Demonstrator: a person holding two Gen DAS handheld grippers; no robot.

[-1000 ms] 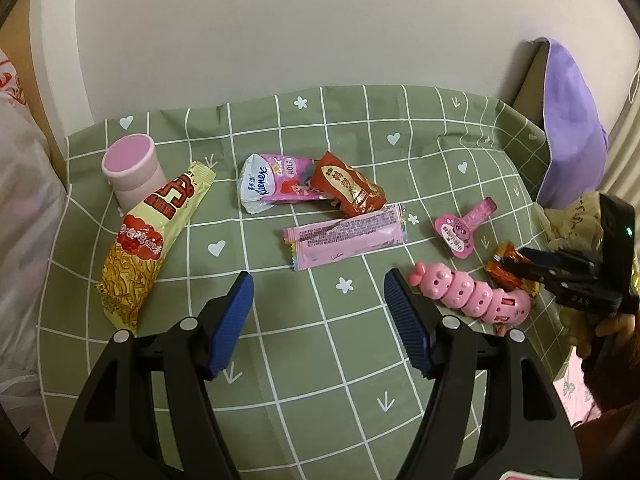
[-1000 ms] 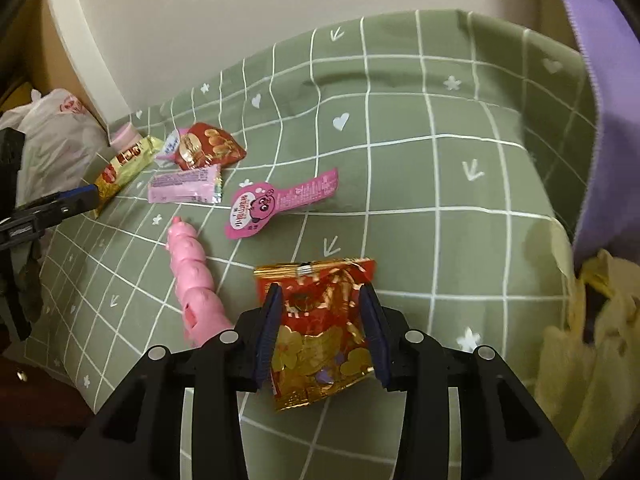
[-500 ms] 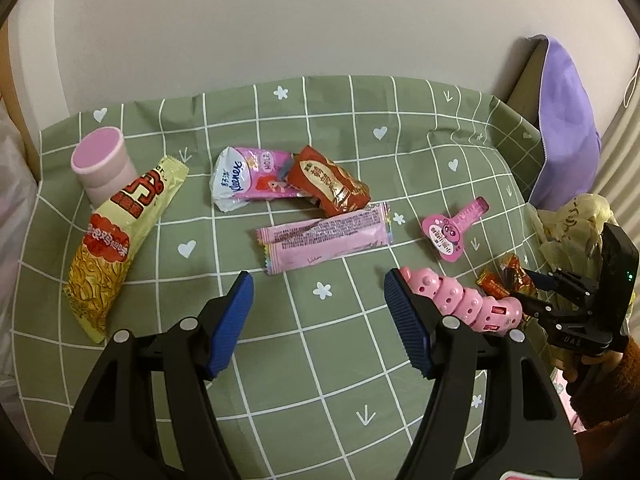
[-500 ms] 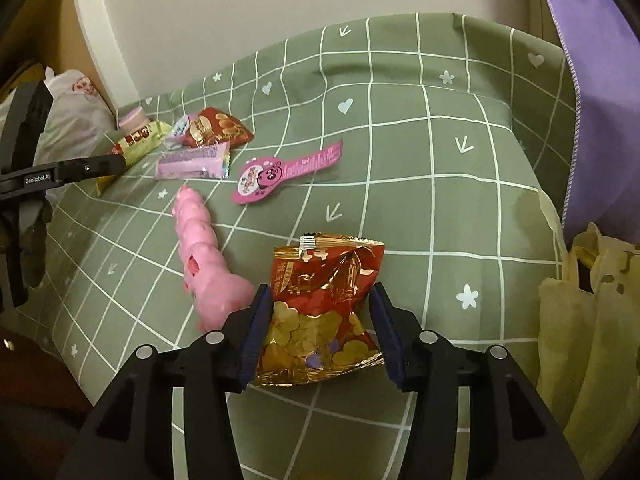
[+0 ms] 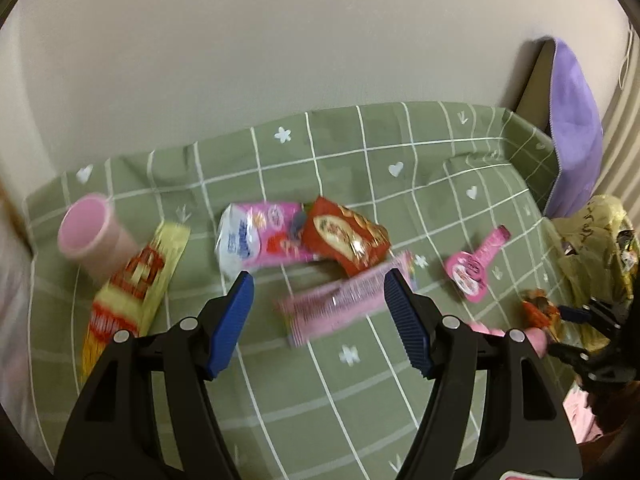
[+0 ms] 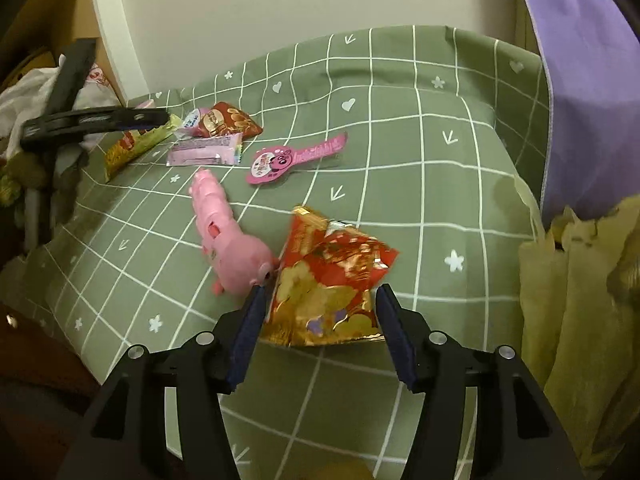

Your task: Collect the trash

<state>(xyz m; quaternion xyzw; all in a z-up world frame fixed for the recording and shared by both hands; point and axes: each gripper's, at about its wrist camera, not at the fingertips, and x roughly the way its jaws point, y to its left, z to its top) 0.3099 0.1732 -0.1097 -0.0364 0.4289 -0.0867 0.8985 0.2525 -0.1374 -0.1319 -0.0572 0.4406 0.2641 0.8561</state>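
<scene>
Only crinkled foil packet (image 6: pixel 328 280) between tongs (image 6: pixel 318 330)

Snack bag (image 6: pixel 328 276) on tablecloth (image 6: pixel 420 152), just right of caterpillar toy (image 6: pixel 224 240), apparently touching it. Beyond: paddle-shaped packet (image 6: pixel 292 158); farther left, flat wrapper (image 6: pixel 204 152), 2 packets behind it. Paper bag (image 6: pixel 576 320) at right edge.

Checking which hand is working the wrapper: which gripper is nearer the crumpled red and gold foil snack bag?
Right. The right gripper brackets the red and gold foil snack bag, jaws just opening. The left gripper hovers apart, over the long pink wrapper.
</scene>
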